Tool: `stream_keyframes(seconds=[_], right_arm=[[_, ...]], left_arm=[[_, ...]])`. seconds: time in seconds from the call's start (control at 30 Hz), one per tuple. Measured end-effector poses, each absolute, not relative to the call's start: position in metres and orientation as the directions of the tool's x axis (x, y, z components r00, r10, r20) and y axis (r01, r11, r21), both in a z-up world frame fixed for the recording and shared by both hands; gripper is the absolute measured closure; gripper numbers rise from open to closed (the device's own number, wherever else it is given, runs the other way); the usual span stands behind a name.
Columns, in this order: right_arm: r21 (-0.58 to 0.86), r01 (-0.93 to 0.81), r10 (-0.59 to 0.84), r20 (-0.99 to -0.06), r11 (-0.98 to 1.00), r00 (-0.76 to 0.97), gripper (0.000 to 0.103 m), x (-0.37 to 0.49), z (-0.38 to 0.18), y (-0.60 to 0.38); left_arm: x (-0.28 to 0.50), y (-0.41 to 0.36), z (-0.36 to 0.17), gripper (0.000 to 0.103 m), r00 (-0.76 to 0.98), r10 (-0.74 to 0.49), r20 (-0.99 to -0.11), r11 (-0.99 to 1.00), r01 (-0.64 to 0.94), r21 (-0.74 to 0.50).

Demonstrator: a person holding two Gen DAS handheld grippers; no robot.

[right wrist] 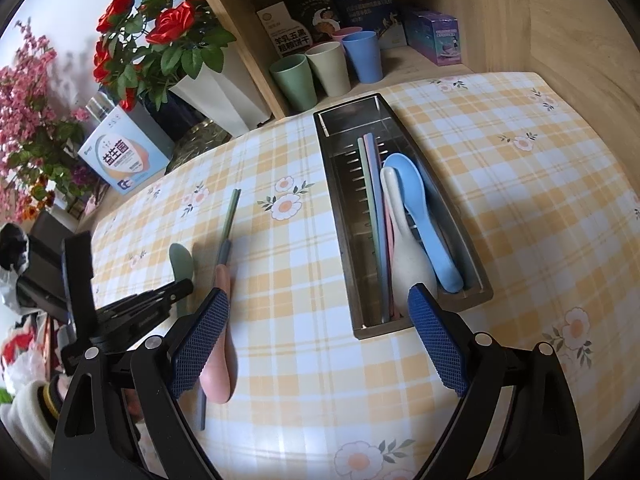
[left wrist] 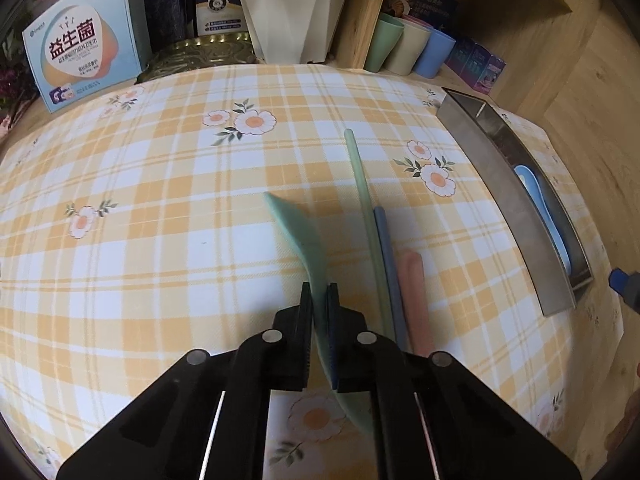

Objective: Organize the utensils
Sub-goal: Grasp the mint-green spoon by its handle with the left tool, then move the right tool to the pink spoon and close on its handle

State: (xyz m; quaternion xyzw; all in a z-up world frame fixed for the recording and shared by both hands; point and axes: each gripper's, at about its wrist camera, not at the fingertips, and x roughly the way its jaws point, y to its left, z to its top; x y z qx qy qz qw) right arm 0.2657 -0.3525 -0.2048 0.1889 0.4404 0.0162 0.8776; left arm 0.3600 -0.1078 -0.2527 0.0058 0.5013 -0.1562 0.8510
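Note:
My left gripper (left wrist: 320, 292) is shut on a green spoon (left wrist: 298, 228), which lies low over the checked tablecloth (left wrist: 160, 200). Just right of it lie a green chopstick (left wrist: 360, 200), a grey-blue chopstick (left wrist: 386, 256) and a pink spoon (left wrist: 414, 292). At the right stands a long metal tray (right wrist: 344, 220) that holds a blue spoon (right wrist: 420, 216), a white spoon (right wrist: 404, 248) and a few chopsticks (right wrist: 372, 200). My right gripper (right wrist: 320, 300) hangs open near the tray's close end with nothing between its fingers. Its left pad is above the pink spoon (right wrist: 222, 364).
Green, beige and blue cups (right wrist: 328, 68) stand in a wooden shelf behind the tray, with boxes (right wrist: 436, 36) beside them. A white vase of red roses (right wrist: 208, 92) and a light blue box (left wrist: 80, 56) line the far edge. Wooden walls close in the right side.

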Motion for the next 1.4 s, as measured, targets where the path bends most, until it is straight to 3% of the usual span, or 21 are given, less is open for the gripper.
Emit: stream_keyframes(seconds=[0.63,0.67,0.7,0.73,0.97,1.2,1.4], right_arm=[[0.244,-0.050,0.235,-0.832,0.969,0.503,0.015,0.284,-0.230,-0.260],[0.226,-0.064,0.227,-0.839,0.972,0.494,0.017,0.286,-0.233,-0.253],[0.213,-0.073,0.222,-0.846,0.974,0.486,0.029,0.288,-0.236,-0.248],[0.197,-0.080,0.211,-0.858,0.977,0.467,0.034,0.291,-0.242,-0.241],[0.193,-0.049,0.196,-0.894,0.980,0.403,0.051,0.295,-0.263,-0.228],[0.191,-0.052,0.196,-0.896,0.980,0.398,0.065,0.293,-0.262,-0.219],[0.198,-0.045,0.200,-0.899,0.979,0.389,0.066,0.291,-0.263,-0.218]], left_arm=[[0.294,-0.035,-0.231,0.096,0.500,-0.290,-0.816,0.949,0.263,-0.176],[0.292,-0.032,-0.232,0.096,0.502,-0.290,-0.815,0.949,0.259,-0.178],[0.291,-0.029,-0.232,0.096,0.502,-0.291,-0.815,0.949,0.257,-0.180],[0.289,-0.026,-0.233,0.096,0.502,-0.292,-0.814,0.950,0.254,-0.183],[0.282,-0.017,-0.235,0.096,0.506,-0.305,-0.807,0.947,0.254,-0.199],[0.281,-0.016,-0.237,0.096,0.506,-0.310,-0.805,0.945,0.258,-0.201],[0.279,-0.016,-0.239,0.096,0.503,-0.307,-0.808,0.946,0.255,-0.201]])
